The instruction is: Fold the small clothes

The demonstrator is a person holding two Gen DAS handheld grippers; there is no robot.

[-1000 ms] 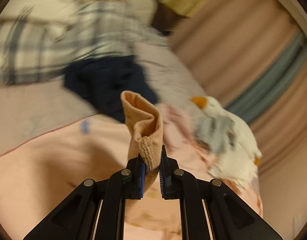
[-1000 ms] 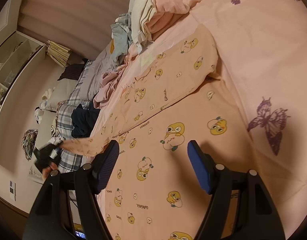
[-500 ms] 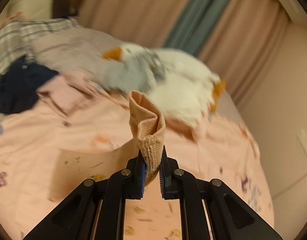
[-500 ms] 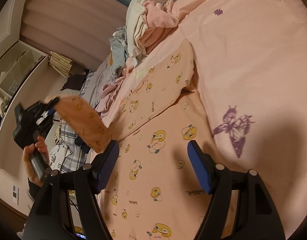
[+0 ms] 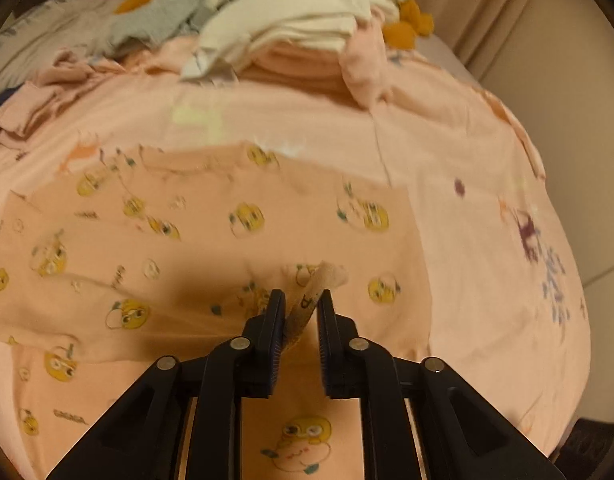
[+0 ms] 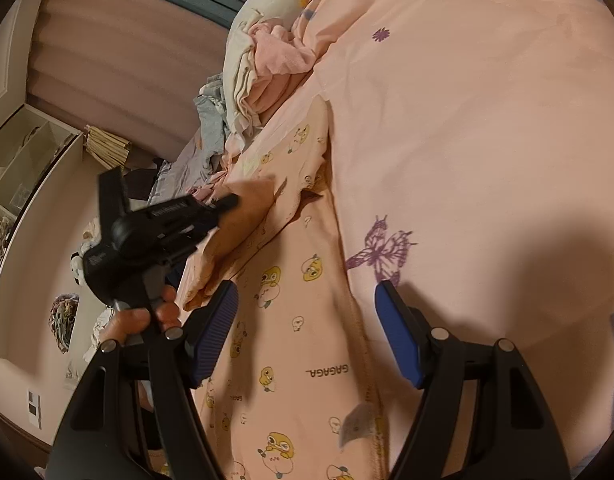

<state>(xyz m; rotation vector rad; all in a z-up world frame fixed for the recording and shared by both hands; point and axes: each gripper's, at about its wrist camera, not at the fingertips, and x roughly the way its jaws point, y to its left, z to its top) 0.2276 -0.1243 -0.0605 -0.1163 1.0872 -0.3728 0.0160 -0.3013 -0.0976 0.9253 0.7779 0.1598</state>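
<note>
A small peach garment [image 5: 227,240] printed with yellow cartoon faces lies spread on the pink bedsheet [image 5: 479,184]. My left gripper [image 5: 301,308] points down over it. Its jaws are opening, and a thin folded edge of the garment [image 5: 313,292] slants loosely between them with a gap beside it. In the right wrist view the left gripper [image 6: 229,202] carries that fold over the garment [image 6: 299,320], with a hand [image 6: 139,320] on its grip. My right gripper [image 6: 307,308] hovers open above the garment, nothing between its fingers.
A heap of white, pink and grey clothes [image 5: 291,24] lies at the far end of the bed, also in the right wrist view [image 6: 263,64]. The sheet has a purple butterfly print [image 6: 381,248]. White shelves [image 6: 23,160] and curtains [image 6: 127,40] stand beyond the bed.
The left gripper swung across the bed and down over the printed garment. The cloth that stood upright, pinched in its jaws, now slants loose between wider jaws. The right gripper drifted a little.
</note>
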